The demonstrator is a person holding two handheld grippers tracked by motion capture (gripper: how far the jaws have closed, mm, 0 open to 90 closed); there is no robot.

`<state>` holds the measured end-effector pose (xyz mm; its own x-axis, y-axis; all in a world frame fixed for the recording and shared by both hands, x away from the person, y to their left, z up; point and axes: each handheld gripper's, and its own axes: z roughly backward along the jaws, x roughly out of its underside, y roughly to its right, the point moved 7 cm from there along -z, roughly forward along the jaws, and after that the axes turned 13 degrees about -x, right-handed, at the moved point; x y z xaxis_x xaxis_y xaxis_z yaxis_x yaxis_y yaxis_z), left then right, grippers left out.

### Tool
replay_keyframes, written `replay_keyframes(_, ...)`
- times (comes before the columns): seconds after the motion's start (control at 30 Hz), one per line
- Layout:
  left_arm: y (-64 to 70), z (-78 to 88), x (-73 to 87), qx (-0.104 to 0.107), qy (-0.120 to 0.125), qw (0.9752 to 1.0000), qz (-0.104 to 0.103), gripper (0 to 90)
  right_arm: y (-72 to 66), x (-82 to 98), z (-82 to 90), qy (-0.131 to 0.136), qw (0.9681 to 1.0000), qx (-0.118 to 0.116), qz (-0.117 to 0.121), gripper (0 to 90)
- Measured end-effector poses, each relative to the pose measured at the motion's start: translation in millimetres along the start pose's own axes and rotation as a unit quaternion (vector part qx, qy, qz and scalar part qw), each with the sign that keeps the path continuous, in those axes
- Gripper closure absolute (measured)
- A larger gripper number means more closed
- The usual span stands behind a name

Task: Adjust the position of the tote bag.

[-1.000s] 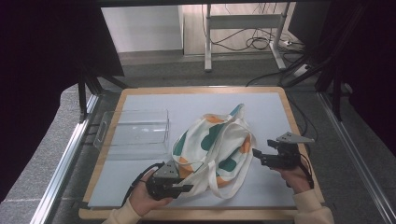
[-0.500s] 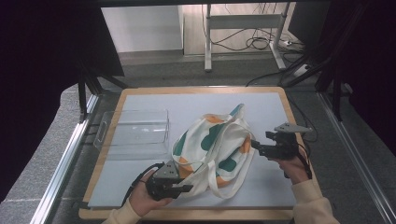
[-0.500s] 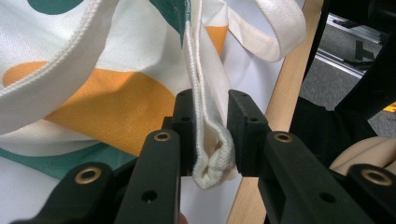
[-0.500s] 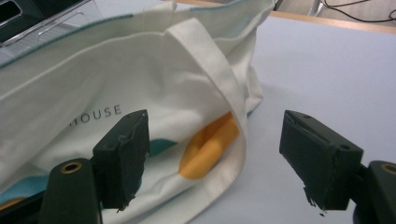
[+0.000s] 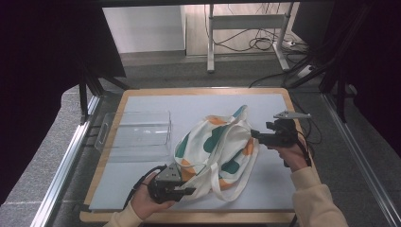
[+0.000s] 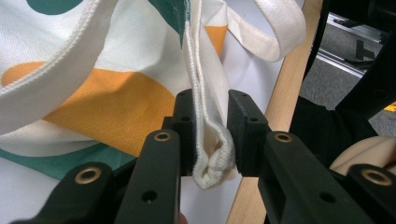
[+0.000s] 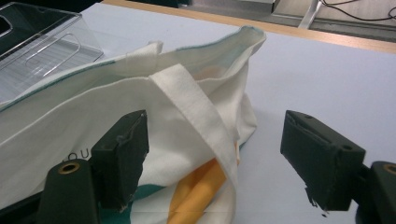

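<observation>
A white cloth tote bag (image 5: 213, 142) with green and orange patches lies crumpled on the white mat. At the bag's near left corner, my left gripper (image 5: 189, 191) is shut on a folded seam of the bag (image 6: 212, 156); in the left gripper view (image 6: 210, 126) both pads press on the cloth. My right gripper (image 5: 256, 134) hovers at the bag's right side, jaws pointing left. In the right gripper view (image 7: 217, 142) it stands wide open, with a bag strap (image 7: 196, 107) below and beyond the gap and nothing touching the pads.
A clear plastic box (image 5: 137, 135) stands on the mat left of the bag, also seen as the clear box (image 7: 37, 42) beyond it. The mat lies on a wooden board (image 5: 198, 91) with metal rails along both sides. Bare mat lies right of the bag.
My right gripper has moved away from the near edge and risen a little beside the bag, still open. The left gripper and its grip on the bag have stayed the same.
</observation>
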<state>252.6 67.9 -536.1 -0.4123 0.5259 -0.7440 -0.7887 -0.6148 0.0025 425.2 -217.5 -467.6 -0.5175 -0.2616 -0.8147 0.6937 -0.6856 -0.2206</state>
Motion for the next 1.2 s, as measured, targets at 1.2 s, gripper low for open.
replay_keyframes(1.2,0.7,0.3,0.9,0.000,0.000,1.0000,-0.005,73.9,29.0,-52.8,-54.7,-0.028,0.9984,0.028,-0.041,19.7)
